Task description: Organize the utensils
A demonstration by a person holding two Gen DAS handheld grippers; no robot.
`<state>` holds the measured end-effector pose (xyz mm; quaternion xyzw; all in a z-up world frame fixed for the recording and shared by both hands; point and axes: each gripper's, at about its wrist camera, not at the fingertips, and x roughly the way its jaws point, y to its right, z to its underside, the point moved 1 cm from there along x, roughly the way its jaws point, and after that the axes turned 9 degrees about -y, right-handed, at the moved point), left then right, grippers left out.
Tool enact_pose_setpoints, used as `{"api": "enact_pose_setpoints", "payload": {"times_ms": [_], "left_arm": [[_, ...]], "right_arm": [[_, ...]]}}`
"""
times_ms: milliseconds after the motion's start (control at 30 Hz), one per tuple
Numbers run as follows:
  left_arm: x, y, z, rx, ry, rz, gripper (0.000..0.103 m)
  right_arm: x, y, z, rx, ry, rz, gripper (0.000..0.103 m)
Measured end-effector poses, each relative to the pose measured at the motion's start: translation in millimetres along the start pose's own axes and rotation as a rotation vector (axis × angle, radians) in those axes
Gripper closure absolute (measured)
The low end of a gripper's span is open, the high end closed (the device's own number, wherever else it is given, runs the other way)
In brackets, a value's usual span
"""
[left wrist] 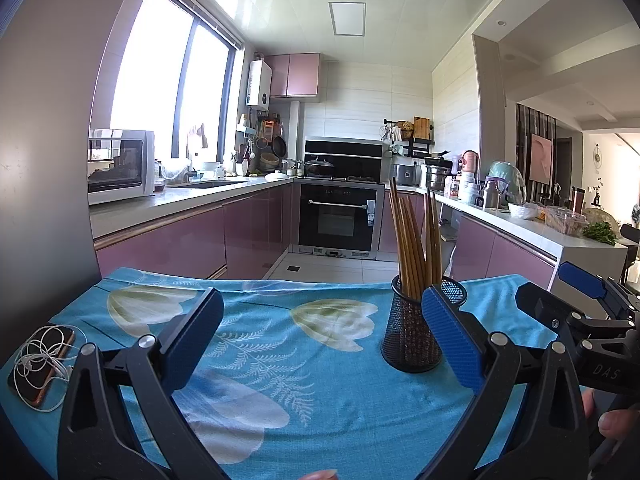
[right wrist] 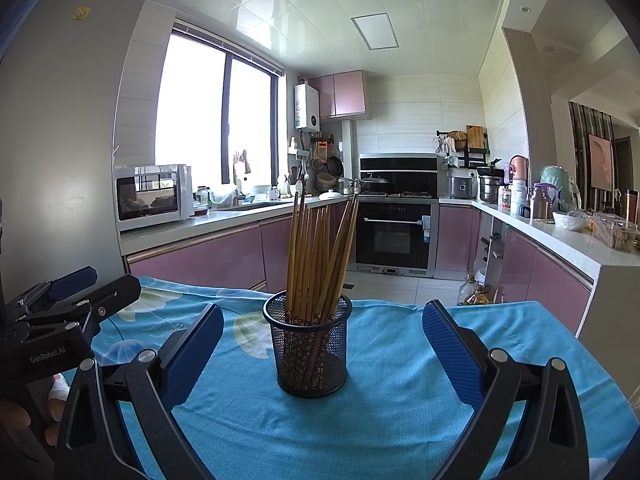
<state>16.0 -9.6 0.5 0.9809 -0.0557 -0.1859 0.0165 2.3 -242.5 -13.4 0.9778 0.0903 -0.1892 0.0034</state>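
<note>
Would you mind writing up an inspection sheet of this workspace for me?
Surface: table under a blue floral cloth.
Job's things: chopsticks standing in a black mesh holder, upright.
Clutter: phone at the table's left edge.
Grippers: left gripper open, empty; right gripper open, either side of the holder, not touching it.
Cables: white earphones tangled on the phone.
Surroundings: kitchen with pink cabinets, microwave, oven, crowded right counter.

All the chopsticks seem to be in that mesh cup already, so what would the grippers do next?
Probably nothing more than backing away: the chopsticks stand in the mesh cup, both the left gripper and the right gripper are open and empty.
</note>
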Motion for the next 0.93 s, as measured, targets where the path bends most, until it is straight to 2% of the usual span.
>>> {"api": "enact_pose_setpoints", "payload": {"times_ms": [600, 733, 833, 933], "left_arm": [[-1.7, 2.8, 3.8, 0.017, 0.003, -0.015, 0.005], [2.4, 2.1, 2.3, 0.001, -0.025, -0.003, 0.005], [10.2, -0.7, 3.5, 0.005, -0.072, -0.003, 0.005], [22.2, -7.5, 5.1, 0.018, -0.134, -0.035, 0.005]], "right_arm": [[3.3, -0.3, -0.7, 0.0, -0.011, 0.0, 0.007], [7.2, 2.9, 1.1, -0.017, -0.033, 0.013, 0.007], [19.0, 17.8, 4.9, -0.024, -0.119, 0.027, 0.007], [43.3, 50.6, 13.6, -0.011, -0.282, 0.125, 0.006]]}}
